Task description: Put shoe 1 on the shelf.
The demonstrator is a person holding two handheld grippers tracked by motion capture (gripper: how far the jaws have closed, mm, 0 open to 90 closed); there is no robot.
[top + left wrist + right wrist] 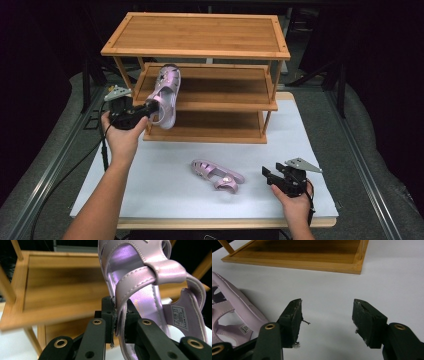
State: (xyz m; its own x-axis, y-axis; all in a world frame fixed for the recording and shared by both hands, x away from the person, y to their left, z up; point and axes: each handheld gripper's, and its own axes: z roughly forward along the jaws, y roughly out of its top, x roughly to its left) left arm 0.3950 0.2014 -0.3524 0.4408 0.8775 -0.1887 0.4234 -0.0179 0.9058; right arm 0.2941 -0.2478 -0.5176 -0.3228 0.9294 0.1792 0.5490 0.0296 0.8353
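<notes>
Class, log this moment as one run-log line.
left gripper: shut on raised sandal | right gripper: open, empty | second sandal: on table | rack: shelves bare

A small white printed label (179,316) sits on the inner side of the heel strap of the shiny lilac strapped sandal (140,277) seen in the left gripper view, but its lines of print are too small and blurred to read. Another white printed label (244,328) shows on the inside of the second lilac strapped sandal (229,312) in the right gripper view, and its print is equally illegible.
</notes>
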